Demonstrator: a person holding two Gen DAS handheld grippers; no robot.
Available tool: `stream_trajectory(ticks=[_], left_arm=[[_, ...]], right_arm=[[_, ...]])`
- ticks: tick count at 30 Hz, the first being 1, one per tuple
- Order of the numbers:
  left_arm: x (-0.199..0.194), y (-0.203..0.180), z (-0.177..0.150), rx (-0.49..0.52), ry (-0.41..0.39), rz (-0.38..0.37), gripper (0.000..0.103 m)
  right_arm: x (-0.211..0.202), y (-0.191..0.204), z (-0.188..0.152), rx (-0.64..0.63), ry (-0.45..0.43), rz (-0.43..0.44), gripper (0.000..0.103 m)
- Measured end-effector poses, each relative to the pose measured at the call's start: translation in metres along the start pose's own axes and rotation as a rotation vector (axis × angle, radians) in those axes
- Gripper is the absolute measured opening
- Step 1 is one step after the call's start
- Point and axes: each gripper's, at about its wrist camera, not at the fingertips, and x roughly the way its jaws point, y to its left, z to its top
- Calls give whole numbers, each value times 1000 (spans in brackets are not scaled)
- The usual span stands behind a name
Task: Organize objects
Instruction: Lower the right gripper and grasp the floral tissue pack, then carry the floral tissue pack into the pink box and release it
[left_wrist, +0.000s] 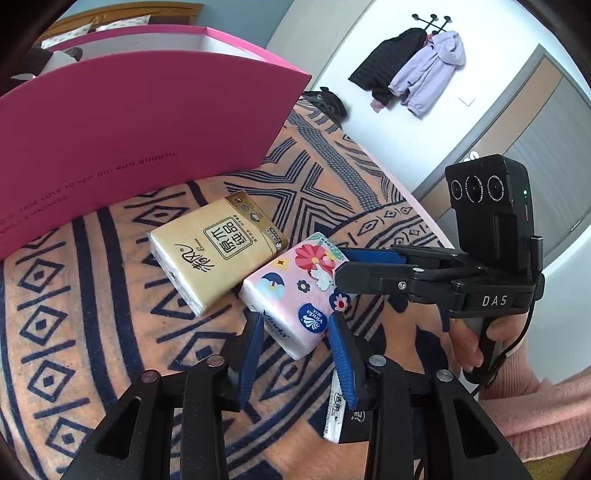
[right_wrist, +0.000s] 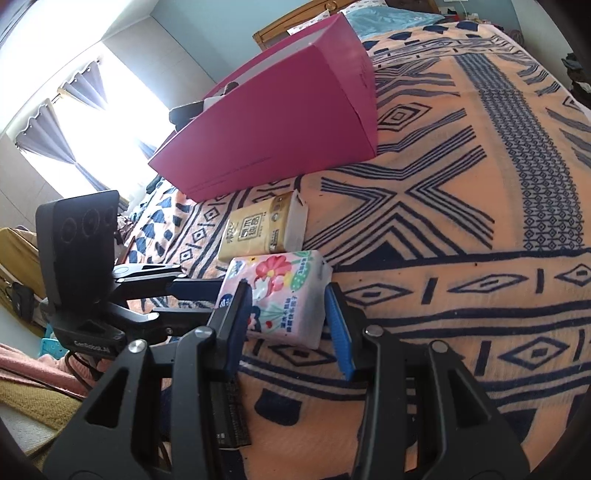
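A pink floral tissue pack (left_wrist: 291, 288) (right_wrist: 280, 269) lies on the patterned blanket, touching a tan tissue pack (left_wrist: 214, 251) (right_wrist: 255, 232) behind it. My left gripper (left_wrist: 295, 321) has its blue pads pressed on either side of the pink pack's near end; in the right wrist view it (right_wrist: 216, 299) comes in from the left. My right gripper (right_wrist: 287, 288) straddles the same pack, pads against its two sides, and shows side-on in the left wrist view (left_wrist: 341, 266). A tall magenta box (left_wrist: 129, 129) (right_wrist: 280, 122) stands open-topped just beyond the tan pack.
The orange and navy blanket (left_wrist: 92, 314) (right_wrist: 461, 295) covers a bed. Another small tissue pack (left_wrist: 336, 413) lies under my left gripper's right finger. A hand (left_wrist: 476, 339) in a pink sleeve holds the right gripper. Coats (left_wrist: 417, 70) hang on the far wall.
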Motion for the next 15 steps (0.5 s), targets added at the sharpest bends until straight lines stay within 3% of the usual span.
stream_trajectory(ticks=[8,15], left_arm=[[-2,-2,1,14,-11,9,33],[-28,-13,11,58,-88,18,33]], right_arm=[[-3,5,-1,-26,-5,-19,37],[-14,24,7,-78,-46,-18,37]])
